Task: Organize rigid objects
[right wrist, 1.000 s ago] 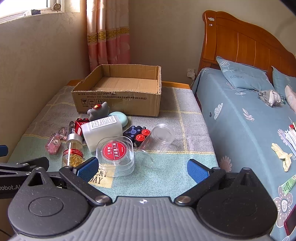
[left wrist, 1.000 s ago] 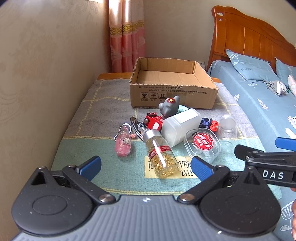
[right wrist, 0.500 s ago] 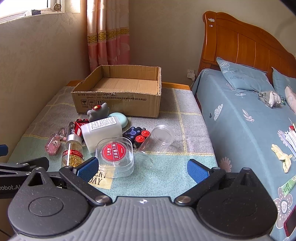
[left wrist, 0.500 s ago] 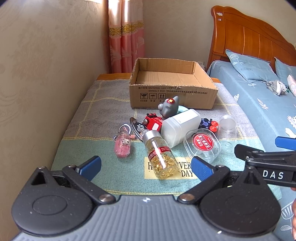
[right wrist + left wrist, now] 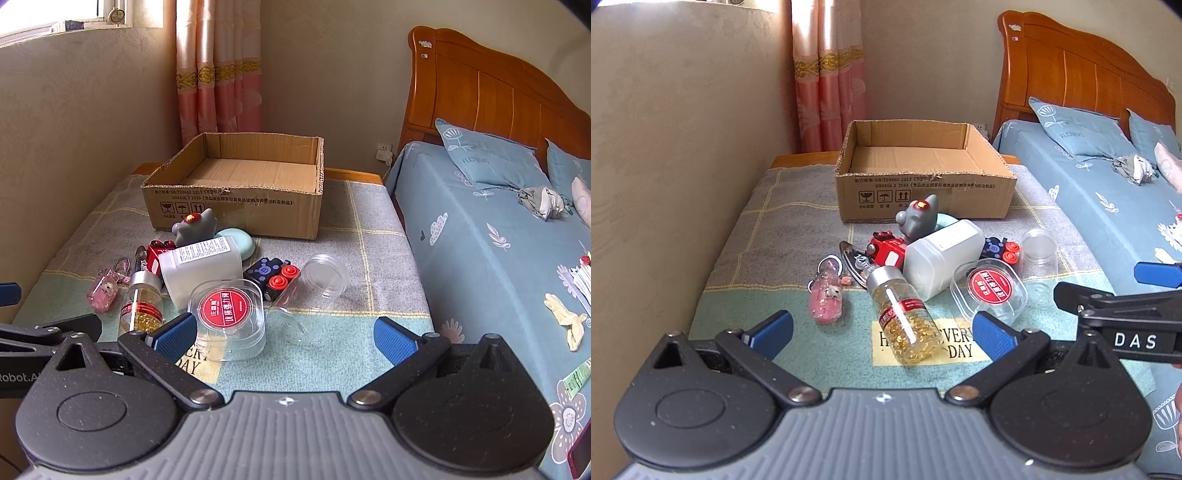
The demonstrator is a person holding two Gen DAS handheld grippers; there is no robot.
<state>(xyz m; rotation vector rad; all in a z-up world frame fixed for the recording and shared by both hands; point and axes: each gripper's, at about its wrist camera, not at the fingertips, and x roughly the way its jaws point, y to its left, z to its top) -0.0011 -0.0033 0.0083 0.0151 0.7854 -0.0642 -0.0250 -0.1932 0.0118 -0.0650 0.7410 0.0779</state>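
An empty cardboard box (image 5: 925, 177) (image 5: 236, 188) stands at the back of a cloth-covered table. In front of it lies a cluster: a bottle of gold capsules (image 5: 905, 319) (image 5: 142, 304), a white plastic bottle (image 5: 942, 256) (image 5: 201, 267), a clear case with a red label (image 5: 990, 290) (image 5: 227, 317), a clear jar (image 5: 1038, 253) (image 5: 317, 291), a grey toy (image 5: 918, 219) (image 5: 194, 227), a red toy (image 5: 886, 251), a pink keychain (image 5: 827, 295) (image 5: 103, 290) and a dark block with red buttons (image 5: 275, 277). My left gripper (image 5: 882, 332) is open, near the capsule bottle. My right gripper (image 5: 282, 334) is open before the clear case and jar.
A wall runs along the table's left side, with a pink curtain (image 5: 829, 77) behind the box. A bed with a blue sheet (image 5: 498, 236) and wooden headboard (image 5: 491, 92) borders the table on the right. The right gripper's arm (image 5: 1119, 314) shows at the left view's right edge.
Both grippers have risen and tilted slightly, so the table objects sit a little lower in view. Nothing on the table has moved and both grippers stay open.
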